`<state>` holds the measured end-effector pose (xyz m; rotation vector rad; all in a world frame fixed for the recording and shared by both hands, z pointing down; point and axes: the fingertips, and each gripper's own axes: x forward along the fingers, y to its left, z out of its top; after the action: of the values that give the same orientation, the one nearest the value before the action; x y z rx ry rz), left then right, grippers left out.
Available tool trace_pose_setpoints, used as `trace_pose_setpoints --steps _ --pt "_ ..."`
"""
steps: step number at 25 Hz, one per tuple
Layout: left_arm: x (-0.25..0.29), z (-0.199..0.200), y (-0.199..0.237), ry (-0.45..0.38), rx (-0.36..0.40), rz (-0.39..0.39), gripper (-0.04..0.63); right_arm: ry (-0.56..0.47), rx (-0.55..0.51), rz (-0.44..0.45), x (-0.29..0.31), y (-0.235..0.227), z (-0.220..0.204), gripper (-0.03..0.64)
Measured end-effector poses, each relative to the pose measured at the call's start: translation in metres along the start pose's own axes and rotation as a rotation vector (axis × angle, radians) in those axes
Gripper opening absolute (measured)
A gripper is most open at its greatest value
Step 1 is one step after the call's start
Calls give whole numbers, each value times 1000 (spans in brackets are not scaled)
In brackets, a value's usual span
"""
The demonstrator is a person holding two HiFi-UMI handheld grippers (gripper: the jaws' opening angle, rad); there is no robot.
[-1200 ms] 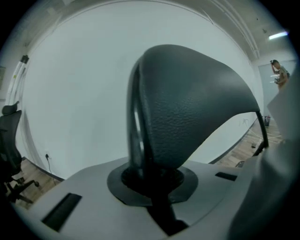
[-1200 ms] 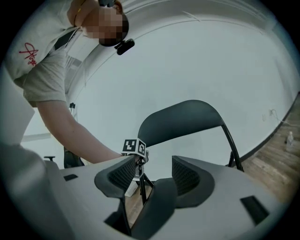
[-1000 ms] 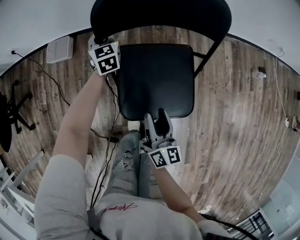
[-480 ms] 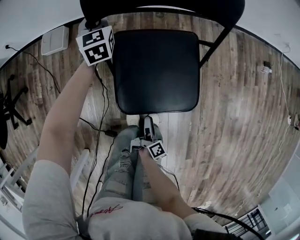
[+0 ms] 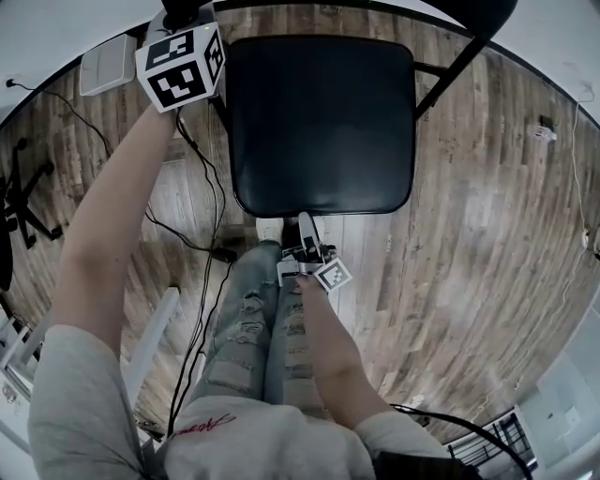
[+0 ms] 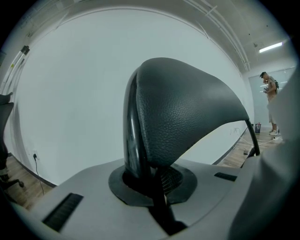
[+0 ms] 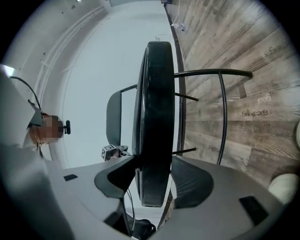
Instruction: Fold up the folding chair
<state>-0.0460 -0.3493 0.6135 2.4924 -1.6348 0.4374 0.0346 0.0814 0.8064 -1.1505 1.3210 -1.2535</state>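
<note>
The black folding chair stands open in front of me, its padded seat (image 5: 319, 122) in the top middle of the head view. My left gripper (image 5: 183, 23) is shut on the black frame tube (image 6: 131, 136) at the left edge of the padded backrest (image 6: 187, 108). Its jaws (image 6: 150, 176) pinch the tube close together. My right gripper (image 5: 306, 225) lies rolled on its side at the seat's front edge. In the right gripper view the seat edge (image 7: 152, 117) stands deep between the jaws (image 7: 153, 156), and both tips meet its faces.
Wooden floor all round. A white box (image 5: 111, 70) sits by the wall, and cables (image 5: 202, 187) trail left of the chair. An office chair base (image 5: 23, 197) stands far left. My jeans-clad legs (image 5: 262, 328) are right behind the seat. A person (image 6: 269, 103) stands far off.
My right gripper has come down from above the seat to its front edge and rolled onto its side. The left gripper has kept its hold on the backrest.
</note>
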Motion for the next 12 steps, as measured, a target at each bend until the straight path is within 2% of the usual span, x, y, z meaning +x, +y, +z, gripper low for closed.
trace_pose_setpoints --steps 6,8,12 --pt "-1 2 -5 -15 -20 -71 23 68 -25 52 10 -4 2 222" --pt "-2 2 -6 -20 -30 -93 18 81 -11 35 10 -4 2 216" --pt "-3 6 -9 -25 -54 -143 18 41 14 -15 14 2 6 210"
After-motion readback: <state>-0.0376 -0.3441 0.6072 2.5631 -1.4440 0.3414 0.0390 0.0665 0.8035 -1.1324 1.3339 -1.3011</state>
